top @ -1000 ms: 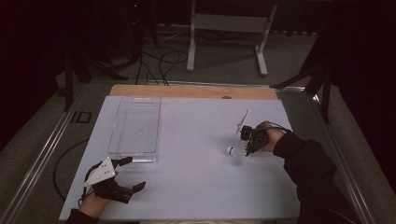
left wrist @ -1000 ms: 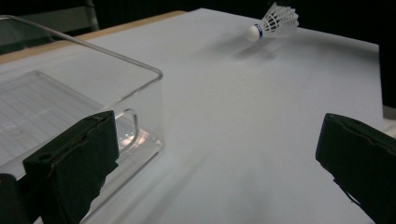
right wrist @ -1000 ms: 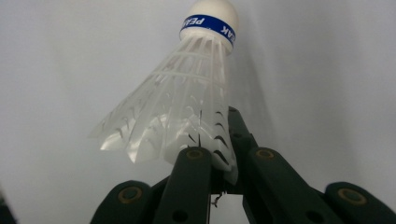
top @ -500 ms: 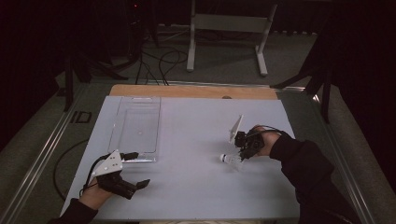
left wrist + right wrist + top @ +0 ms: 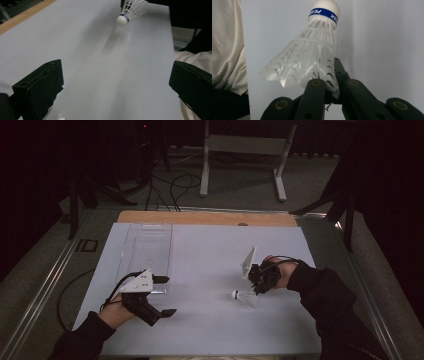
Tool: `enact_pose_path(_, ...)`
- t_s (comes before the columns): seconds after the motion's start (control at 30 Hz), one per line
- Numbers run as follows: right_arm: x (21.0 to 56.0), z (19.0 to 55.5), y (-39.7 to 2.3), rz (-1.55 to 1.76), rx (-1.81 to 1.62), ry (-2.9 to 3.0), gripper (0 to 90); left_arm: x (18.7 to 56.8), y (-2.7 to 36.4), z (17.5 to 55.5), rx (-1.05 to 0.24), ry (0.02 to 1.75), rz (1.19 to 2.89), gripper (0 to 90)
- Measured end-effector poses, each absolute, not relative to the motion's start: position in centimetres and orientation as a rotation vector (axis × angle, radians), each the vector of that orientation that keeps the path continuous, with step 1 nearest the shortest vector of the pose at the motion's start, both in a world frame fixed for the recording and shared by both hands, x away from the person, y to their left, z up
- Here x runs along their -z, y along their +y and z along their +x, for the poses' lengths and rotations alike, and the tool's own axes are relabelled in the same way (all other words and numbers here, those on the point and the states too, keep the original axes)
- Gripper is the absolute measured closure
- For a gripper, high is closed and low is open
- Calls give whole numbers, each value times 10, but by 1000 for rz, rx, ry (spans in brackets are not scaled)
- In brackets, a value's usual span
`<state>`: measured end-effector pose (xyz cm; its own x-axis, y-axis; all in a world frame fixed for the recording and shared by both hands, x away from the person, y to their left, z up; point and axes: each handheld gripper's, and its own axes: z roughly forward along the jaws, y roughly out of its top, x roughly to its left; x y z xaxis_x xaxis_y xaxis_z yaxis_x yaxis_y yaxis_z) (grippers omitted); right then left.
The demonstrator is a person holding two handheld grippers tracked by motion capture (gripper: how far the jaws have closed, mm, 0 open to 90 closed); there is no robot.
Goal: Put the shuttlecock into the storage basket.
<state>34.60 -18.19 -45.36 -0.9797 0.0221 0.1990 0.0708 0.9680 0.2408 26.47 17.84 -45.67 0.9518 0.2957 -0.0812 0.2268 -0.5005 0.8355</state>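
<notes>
While the right claw [image 5: 256,290] pinches the skirt of a white shuttlecock [image 5: 245,296], the left claw [image 5: 162,296] waits with its jaws spread wide and nothing between them. Seen from above, the shuttlecock hangs just over the white bench [image 5: 210,250], right of centre, its cork tip pointing toward the left claw. A clear tray [image 5: 145,251] sits on the far left part of the bench, just beyond the left claw and well apart from the shuttlecock.

From the right gripper view, the shuttlecock [image 5: 312,57] points away from the camera, cork tip with its blue band uppermost, and the two black jaws close on the rim of the plastic skirt, which bends a little under them. From the left gripper view, the shuttlecock [image 5: 130,11] shows far ahead near the top edge, between the lines of the two open jaws.

The work in hand looks like carrying the shuttlecock across the bench, perhaps toward the tray or to the waiting left claw. To do it well, the grip should stay light, since the skirt is thin and crushes easily. The carry should be slow and level, so the cork tip does not swing or slip free. If a handover follows, the left claw would best close on the firm cork tip.
</notes>
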Motion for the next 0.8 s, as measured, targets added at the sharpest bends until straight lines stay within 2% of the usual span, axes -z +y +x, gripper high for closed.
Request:
enact_pose_path(0.33,449,341,-180,-7,412,-2926,900,450,125,286,-3,292,2224,1)
enact_pose_path(0.5,449,340,-179,15,427,-2919,900,448,104,293,-7,239,2296,1)
enact_pose_path(0.8,446,338,-175,48,455,-2934,900,441,73,310,72,178,2377,1)
